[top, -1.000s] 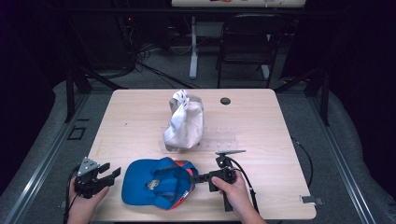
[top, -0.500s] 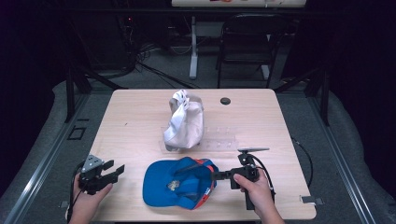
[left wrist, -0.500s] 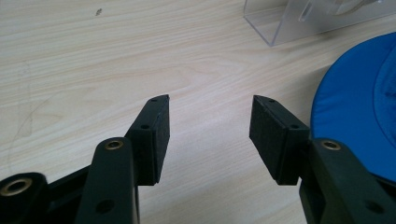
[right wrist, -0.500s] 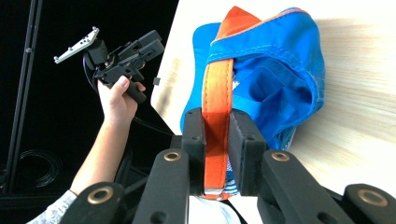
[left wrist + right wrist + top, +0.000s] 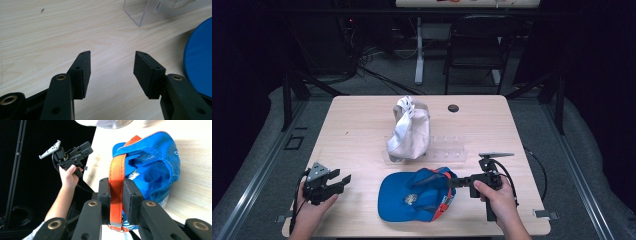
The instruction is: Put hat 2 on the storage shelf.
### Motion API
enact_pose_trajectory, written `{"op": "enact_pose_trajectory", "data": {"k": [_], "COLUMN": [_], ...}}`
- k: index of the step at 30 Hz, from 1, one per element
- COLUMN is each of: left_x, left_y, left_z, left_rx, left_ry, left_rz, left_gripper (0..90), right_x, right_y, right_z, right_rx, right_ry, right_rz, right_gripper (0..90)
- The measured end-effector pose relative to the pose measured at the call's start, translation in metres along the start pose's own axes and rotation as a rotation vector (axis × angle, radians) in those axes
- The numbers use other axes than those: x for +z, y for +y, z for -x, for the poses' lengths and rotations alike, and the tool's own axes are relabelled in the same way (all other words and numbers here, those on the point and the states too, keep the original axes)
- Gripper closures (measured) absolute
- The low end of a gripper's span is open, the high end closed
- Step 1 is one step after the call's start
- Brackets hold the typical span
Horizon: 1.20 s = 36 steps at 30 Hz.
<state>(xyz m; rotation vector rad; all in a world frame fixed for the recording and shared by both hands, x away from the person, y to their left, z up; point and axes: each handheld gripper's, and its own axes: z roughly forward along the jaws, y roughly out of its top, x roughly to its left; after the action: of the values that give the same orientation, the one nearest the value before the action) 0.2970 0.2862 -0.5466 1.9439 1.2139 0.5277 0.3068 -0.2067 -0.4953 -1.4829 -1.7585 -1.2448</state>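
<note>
Near the desk's (image 5: 362, 125) front edge, the right hand-held gripper (image 5: 116, 195) is clamped on the blue cap's (image 5: 412, 197) orange strap (image 5: 116, 177). Left hand-held gripper (image 5: 111, 72) sits wide open, empty, by the front-left corner. Looks mid-drag; next probably needs lifting toward the clear stand (image 5: 447, 147).
</note>
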Motion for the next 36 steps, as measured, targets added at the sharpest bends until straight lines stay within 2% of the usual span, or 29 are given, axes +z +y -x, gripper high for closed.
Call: {"op": "enact_pose_trajectory", "data": {"k": [5, 6, 8, 13, 18, 21, 28, 36], "left_x": [0.001, 0.0, 0.0, 0.001, 0.003, 0.003, 0.003, 0.002], "left_y": [-0.001, -0.001, -0.001, -0.002, -0.003, -0.002, -0.002, -0.002], "left_z": [-0.001, -0.001, -0.002, -0.001, -0.001, 0.0, 0.002, 0.002], "left_rx": [0.004, 0.005, 0.007, -0.005, -0.01, 0.0, 0.008, 0.005], "left_ry": [-0.003, -0.006, -0.008, -0.008, -0.015, -0.021, -0.014, -0.008], "left_rz": [-0.009, -0.016, -0.015, -0.002, -0.001, -0.016, -0.008, 0.011], "left_gripper": [48.7, 48.8, 49.0, 49.3, 49.6, 49.7, 49.7, 49.5], "right_x": [-0.009, -0.014, -0.017, -0.023, -0.029, -0.035, -0.045, -0.069], "right_y": [0.006, 0.01, 0.013, 0.018, 0.024, 0.029, 0.034, 0.041], "right_z": [-0.006, -0.01, -0.015, -0.024, -0.035, -0.042, -0.051, -0.067], "right_rx": [0.035, 0.056, 0.073, 0.082, 0.1, 0.131, 0.156, 0.177], "right_ry": [0.008, 0.03, 0.03, 0.045, 0.08, 0.113, 0.117, 0.11], "right_rz": [-0.001, 0.004, 0.01, -0.007, -0.012, -0.016, 0.0, 0.045], "right_gripper": [78.0, 78.0, 78.0, 78.0, 78.1, 78.1, 78.1, 78.1]}}
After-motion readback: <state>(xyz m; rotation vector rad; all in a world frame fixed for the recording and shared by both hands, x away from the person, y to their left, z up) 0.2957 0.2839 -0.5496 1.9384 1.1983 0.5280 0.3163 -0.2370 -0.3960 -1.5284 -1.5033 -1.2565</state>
